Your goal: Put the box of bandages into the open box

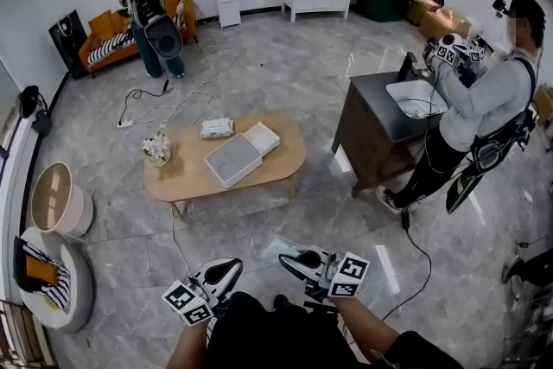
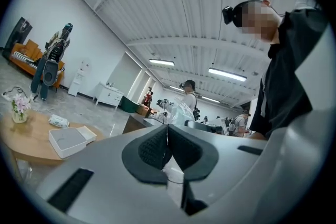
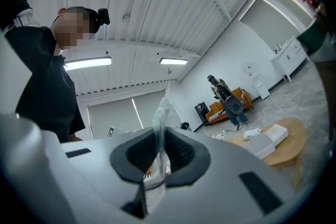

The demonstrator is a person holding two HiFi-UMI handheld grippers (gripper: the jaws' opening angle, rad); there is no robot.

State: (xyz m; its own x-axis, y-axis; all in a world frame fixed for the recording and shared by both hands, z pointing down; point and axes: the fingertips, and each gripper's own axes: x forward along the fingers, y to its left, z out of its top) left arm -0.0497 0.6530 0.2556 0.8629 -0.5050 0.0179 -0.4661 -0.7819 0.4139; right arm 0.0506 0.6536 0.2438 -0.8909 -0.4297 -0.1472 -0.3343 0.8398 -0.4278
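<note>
The oval table of light wood [image 1: 186, 179] stands on a grey marbled stone floor [image 1: 285, 65]. On it, the flat open box [image 1: 232, 160] is white outside and grey within, its lid [image 1: 263, 137] white. The soft pack [image 1: 217, 128] just beyond is whitish (its print too small to tell), and the small bunch of flowers [image 1: 157, 148] is pink and white. Far left, the orange sofa [image 1: 108, 20] bears a black-and-white striped cushion [image 1: 112, 46]. Near, the clear plastic bag [image 1: 278, 248] is colourless. The left gripper [image 1: 226, 270] and right gripper [image 1: 294, 262] are white with black pads [image 3: 181, 152]; their cubes [image 1: 348, 275] show black-and-white square markers.

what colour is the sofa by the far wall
Orange sofa; it shows best in the head view.
</note>
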